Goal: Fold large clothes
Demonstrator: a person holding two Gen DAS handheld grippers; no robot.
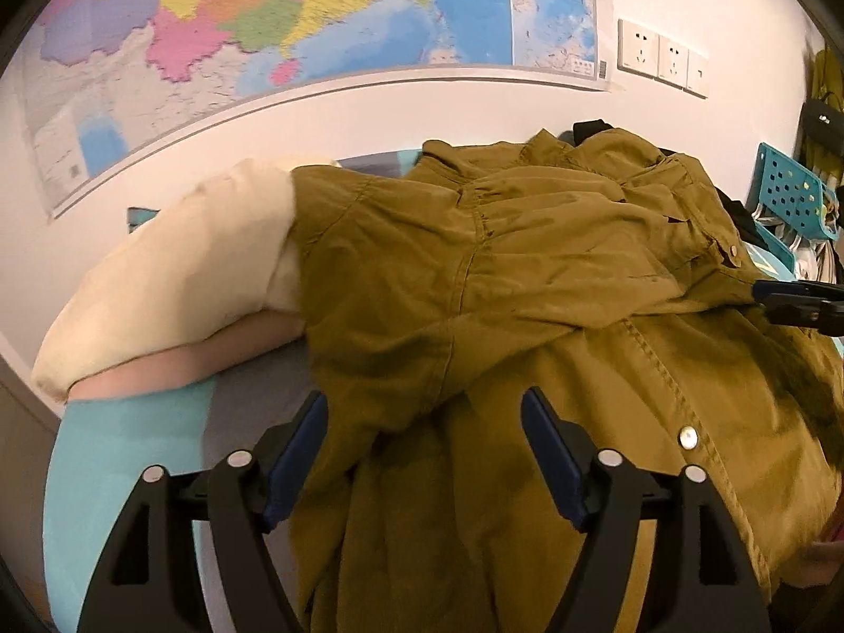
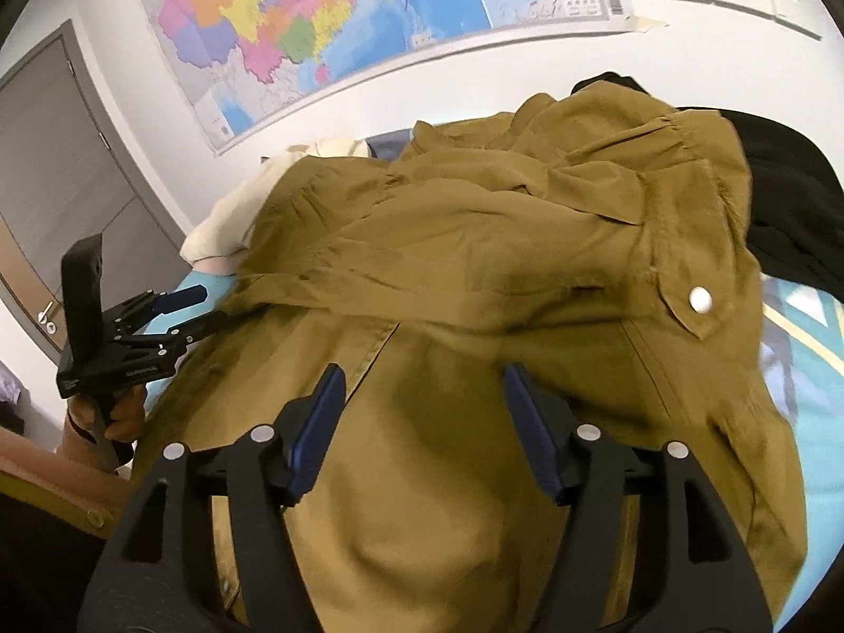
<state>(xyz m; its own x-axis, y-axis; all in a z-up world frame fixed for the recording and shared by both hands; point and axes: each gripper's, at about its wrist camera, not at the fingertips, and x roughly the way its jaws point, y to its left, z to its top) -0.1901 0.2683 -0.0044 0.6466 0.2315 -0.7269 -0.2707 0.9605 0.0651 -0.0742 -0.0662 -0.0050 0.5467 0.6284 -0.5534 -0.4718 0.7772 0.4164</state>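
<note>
My left gripper [image 1: 424, 456] hangs low over the olive jacket [image 1: 527, 274], fingers spread wide, a bunched fold rising between them but not pinched. My right gripper [image 2: 422, 430] is angled down over the front panel, fingers wide too, gripping nothing. The jacket sprawls across the bed [image 1: 121, 453], half covering a cream pillow [image 1: 174, 274], map [image 1: 264, 26] on the wall behind.

olive-brown jacket [image 1: 527, 274] | rumpled, partly folded | white snap buttons | spread across the bed
</note>
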